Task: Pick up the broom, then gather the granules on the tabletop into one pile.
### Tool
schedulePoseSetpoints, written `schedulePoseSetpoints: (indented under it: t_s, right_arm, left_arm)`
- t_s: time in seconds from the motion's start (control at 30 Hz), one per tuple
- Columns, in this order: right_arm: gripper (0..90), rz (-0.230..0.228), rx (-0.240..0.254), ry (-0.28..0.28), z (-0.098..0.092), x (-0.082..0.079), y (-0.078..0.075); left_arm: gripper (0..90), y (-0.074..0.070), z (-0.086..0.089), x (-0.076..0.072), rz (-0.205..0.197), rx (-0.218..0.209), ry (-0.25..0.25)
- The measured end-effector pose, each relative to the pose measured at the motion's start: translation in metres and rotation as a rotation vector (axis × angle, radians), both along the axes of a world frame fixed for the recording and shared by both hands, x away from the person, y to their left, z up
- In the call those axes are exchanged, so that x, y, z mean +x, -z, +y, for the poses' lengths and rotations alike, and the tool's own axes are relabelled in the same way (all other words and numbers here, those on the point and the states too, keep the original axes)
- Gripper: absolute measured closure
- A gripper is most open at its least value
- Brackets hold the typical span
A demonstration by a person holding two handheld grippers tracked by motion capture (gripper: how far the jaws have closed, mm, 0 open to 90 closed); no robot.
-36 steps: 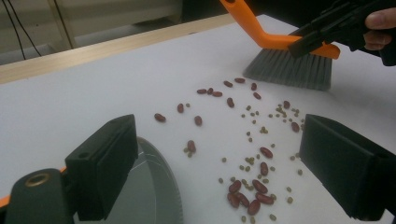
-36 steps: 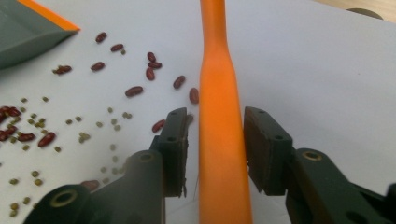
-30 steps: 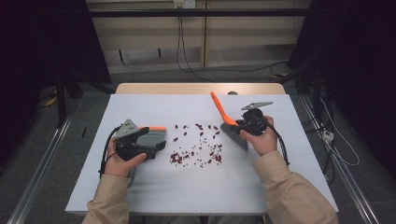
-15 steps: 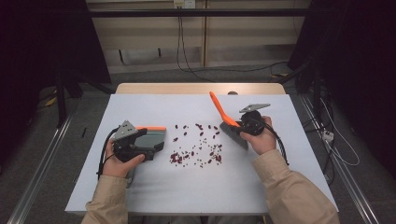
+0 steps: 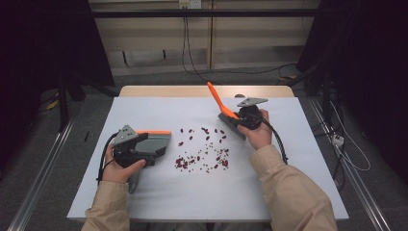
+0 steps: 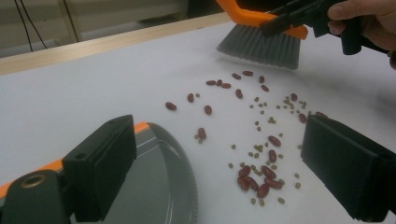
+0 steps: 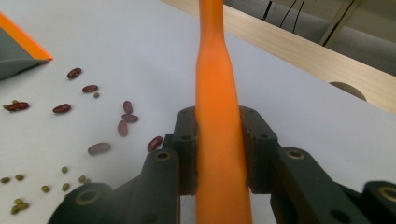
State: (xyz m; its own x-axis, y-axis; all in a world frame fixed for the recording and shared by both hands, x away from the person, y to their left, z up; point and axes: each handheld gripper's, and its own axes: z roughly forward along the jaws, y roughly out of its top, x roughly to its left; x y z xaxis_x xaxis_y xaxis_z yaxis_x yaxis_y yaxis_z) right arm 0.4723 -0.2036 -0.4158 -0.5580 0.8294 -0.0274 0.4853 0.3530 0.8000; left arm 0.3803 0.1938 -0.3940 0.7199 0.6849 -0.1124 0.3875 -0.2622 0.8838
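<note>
High view shows the right gripper (image 5: 239, 117) clamped on the orange brush (image 5: 222, 107), the left gripper (image 5: 144, 145) gripping the dustpan (image 5: 156, 143); next, I'd judge, sweep the beans (image 5: 204, 151) panward.

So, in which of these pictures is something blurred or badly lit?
High view: table evenly lit, room around it dark. Left gripper view: the near black jaws are soft, the beans fairly sharp, the brush casts a faint shadow. Right gripper view: the orange handle close to the lens is soft.
</note>
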Motion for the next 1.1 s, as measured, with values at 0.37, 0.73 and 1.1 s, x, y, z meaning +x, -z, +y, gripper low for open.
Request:
schedulePoseSetpoints:
  t_s: [0.37,0.73,1.1]
  right_arm:
    - [71.1,-0.014,-0.09,-0.071,0.019,0.001,0.007]
    - [71.0,-0.01,-0.13,-0.141,0.029,-0.011,0.005]
    - [70.9,-0.008,-0.131,-0.211,0.034,-0.035,0.004]
  left_arm:
    - [5.3,0.004,0.007,-0.002,0.006,0.029,0.006]
    - [5.3,0.006,0.013,-0.004,0.007,0.032,-0.009]
    - [5.5,0.004,0.018,-0.006,0.004,0.019,-0.026]
